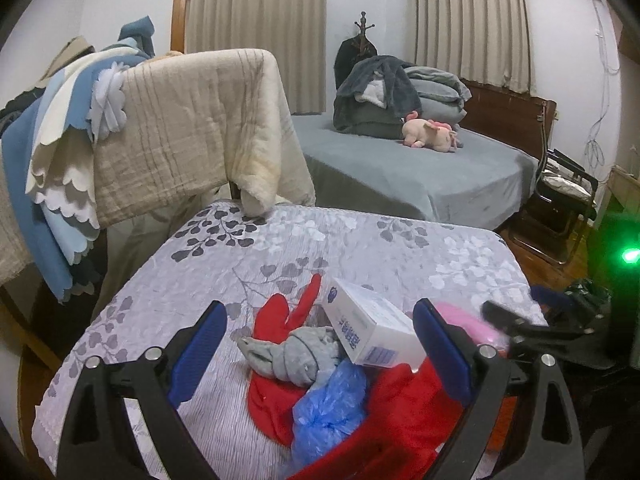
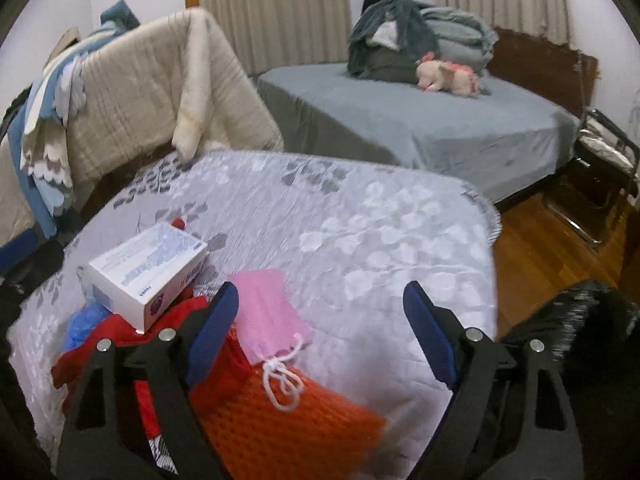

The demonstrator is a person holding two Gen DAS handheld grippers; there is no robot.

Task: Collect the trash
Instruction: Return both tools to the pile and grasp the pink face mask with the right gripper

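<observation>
Left gripper [image 1: 320, 344] wide open, holding nothing, hovering over the pile on the table [image 1: 400, 248]; right gripper [image 2: 320, 328] also open and empty, pink mask [image 2: 268, 312] between its jaws. Landmark: white box [image 1: 372, 328]. Nearest, in front of the box: crumpled blue bag [image 1: 328, 412] on red cloth [image 1: 404, 412]. Left of box: grey sock [image 1: 288, 356]. Suggest left comes straight down on the blue bag, pinching only plastic, not cloth. Far behind: bed [image 1: 420, 172].
</observation>
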